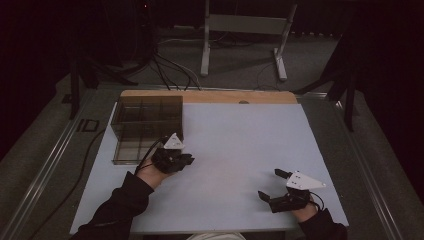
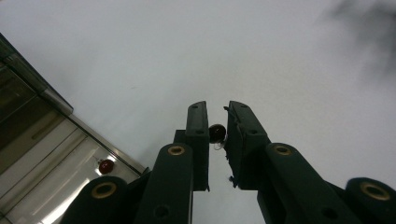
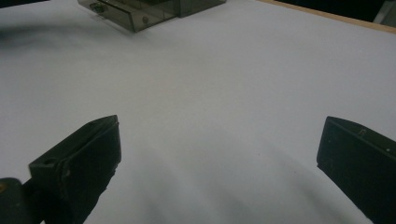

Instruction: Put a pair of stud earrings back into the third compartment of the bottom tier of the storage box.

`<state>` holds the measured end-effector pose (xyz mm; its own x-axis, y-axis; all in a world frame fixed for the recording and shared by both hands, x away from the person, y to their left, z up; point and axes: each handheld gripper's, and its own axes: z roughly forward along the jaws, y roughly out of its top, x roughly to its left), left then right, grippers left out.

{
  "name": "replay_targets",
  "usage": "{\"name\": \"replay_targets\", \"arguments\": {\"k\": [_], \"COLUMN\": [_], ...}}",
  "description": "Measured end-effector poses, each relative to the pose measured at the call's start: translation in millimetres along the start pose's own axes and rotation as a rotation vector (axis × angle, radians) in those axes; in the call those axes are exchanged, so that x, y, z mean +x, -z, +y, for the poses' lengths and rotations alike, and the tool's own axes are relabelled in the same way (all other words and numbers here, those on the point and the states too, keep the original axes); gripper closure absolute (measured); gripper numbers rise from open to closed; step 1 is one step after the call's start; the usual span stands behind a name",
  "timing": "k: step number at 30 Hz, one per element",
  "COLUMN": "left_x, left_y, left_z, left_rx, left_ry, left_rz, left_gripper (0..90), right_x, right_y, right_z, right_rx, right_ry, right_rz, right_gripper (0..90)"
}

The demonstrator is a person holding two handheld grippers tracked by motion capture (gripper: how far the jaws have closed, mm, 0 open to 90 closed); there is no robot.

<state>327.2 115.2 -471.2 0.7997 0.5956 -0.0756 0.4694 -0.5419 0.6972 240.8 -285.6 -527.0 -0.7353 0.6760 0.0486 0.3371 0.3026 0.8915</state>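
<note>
A small dark red bead [image 2: 216,133] sits pinched between the jaws of my left gripper [image 2: 216,110], just above the white table. In the high view the left gripper [image 1: 188,159] hovers by the front right corner of a smoky clear compartment box [image 1: 145,120]. A pulled-out drawer [image 2: 56,182] of that box holds a second red bead [image 2: 106,165]. My right gripper [image 1: 269,184] rests near the table's front right with its jaws wide open and nothing between them [image 3: 219,135].
The white table [image 1: 240,145] stretches between the two grippers, with a wooden strip [image 1: 210,96] along its far edge. The box [image 3: 140,11] stands far off in the right gripper view. Cables and a metal stand [image 1: 205,40] lie on the floor beyond.
</note>
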Motion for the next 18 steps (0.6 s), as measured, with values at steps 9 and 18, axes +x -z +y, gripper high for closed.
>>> {"name": "replay_targets", "arguments": {"k": [9, 18], "left_x": [3.9, 9.4], "left_y": [5.1, 11.2], "left_z": [2.9, 4.9], "left_rx": [-0.01, -0.022], "left_ry": [0.004, 0.011], "left_rz": [0.006, 0.018], "left_gripper": [81.1, 81.1], "right_x": [0.3, -0.1], "right_y": [0.3, 0.3], "right_z": [-0.2, 0.0], "right_rx": [0.0, -0.001], "right_ry": [0.0, 0.0], "right_rz": [-0.002, -0.001], "right_gripper": [0.1, 0.1]}}
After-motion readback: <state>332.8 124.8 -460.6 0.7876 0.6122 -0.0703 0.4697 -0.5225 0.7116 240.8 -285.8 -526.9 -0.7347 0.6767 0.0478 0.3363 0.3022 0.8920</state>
